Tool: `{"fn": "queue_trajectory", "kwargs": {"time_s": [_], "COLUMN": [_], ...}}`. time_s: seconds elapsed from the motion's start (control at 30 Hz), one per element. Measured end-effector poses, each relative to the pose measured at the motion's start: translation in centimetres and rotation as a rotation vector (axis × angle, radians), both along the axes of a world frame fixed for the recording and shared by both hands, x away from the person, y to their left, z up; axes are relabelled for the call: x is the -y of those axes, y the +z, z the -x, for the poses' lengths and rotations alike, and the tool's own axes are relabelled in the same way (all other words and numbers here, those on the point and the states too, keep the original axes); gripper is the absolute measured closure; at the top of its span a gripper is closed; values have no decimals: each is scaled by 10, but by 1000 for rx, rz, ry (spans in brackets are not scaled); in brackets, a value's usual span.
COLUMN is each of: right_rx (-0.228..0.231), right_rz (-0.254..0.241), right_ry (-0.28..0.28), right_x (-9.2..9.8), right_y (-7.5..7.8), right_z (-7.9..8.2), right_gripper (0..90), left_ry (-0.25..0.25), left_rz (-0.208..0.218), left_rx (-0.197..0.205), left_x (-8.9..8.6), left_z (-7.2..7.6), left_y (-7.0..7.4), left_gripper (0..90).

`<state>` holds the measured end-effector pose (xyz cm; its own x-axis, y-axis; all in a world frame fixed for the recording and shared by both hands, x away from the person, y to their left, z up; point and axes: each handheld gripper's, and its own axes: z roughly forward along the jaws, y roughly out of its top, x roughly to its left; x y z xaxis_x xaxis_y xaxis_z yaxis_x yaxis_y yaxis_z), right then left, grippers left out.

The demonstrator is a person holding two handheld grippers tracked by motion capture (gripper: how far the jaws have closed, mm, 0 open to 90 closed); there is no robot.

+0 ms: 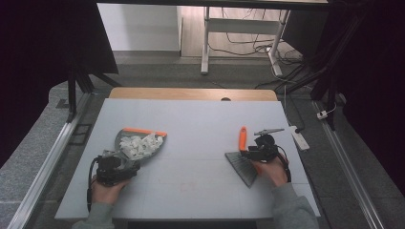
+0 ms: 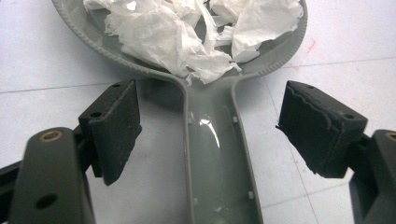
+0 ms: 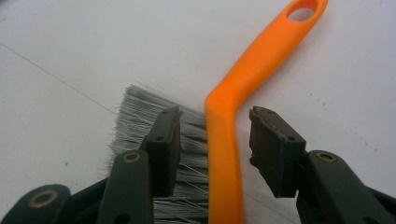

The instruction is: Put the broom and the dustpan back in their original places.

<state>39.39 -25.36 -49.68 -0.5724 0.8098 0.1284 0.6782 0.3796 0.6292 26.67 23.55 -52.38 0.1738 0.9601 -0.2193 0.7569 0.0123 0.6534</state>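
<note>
So there are two grippers here, one dustpan, one brush, and a single heap of crumpled white paper. Starting with the left gripper (image 2: 208,135): its fingers (image 2: 114,128) are spread wide apart, one on each side of the grey dustpan (image 2: 219,154) handle, with a clear gap on both sides, so they're straddling it and not actually touching or squeezing it. The handle runs straight up between them into the pan's bowl, and the bowl is loaded with the crumpled paper (image 2: 187,28), which is piled right up to where the handle starts. Over on the right gripper (image 3: 212,149), the fingers (image 3: 166,149) are also parted, though not nearly as wide, and the orange handle of the brush (image 3: 224,154) passes between them; the left-hand one in that view sits over the grey bristles, the other is just beside the handle with a sliver of gap, so nothing is clamped there either. The handle bends and runs away from the gripper to a hanging hole at its far end. From the high view, the dustpan (image 1: 136,143) sits on the left part of the white counter (image 1: 200,114) with an orange strip along its front edge, the brush (image 1: 242,155) lies on the right part, well apart from it, and a hand (image 1: 107,188) holds each gripper from the near edge.
</note>
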Motion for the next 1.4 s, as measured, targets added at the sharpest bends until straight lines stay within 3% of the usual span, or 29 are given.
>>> {"fn": "queue_trajectory", "kwargs": {"time_s": [0.27,0.47,0.7,0.87,1.1,1.27,1.4], "right_rx": [102,145,192,224,234,264,278], "right_rz": [-9,-41,-52,-49,-47,-64,-75], "right_ry": [56,114,173,194,172,198,226], "right_x": [1,1,4,12,27,35,36], "right_y": [7,10,9,5,2,2,3], "right_z": [10,19,32,45,61,69,70], "right_gripper": [521,515,513,511,502,499,490], "left_ry": [-65,-126,-203,-264,-285,-274,-264], "left_rz": [-13,-14,-48,-36,-17,-22,-19], "left_rx": [38,58,98,102,101,134,136], "left_x": [-8,-8,-4,-3,-3,-3,-4], "left_z": [6,11,10,11,14,20,24], "left_y": [5,9,10,8,7,11,12], "left_gripper": [255,259,261,266,267,271,271]}}
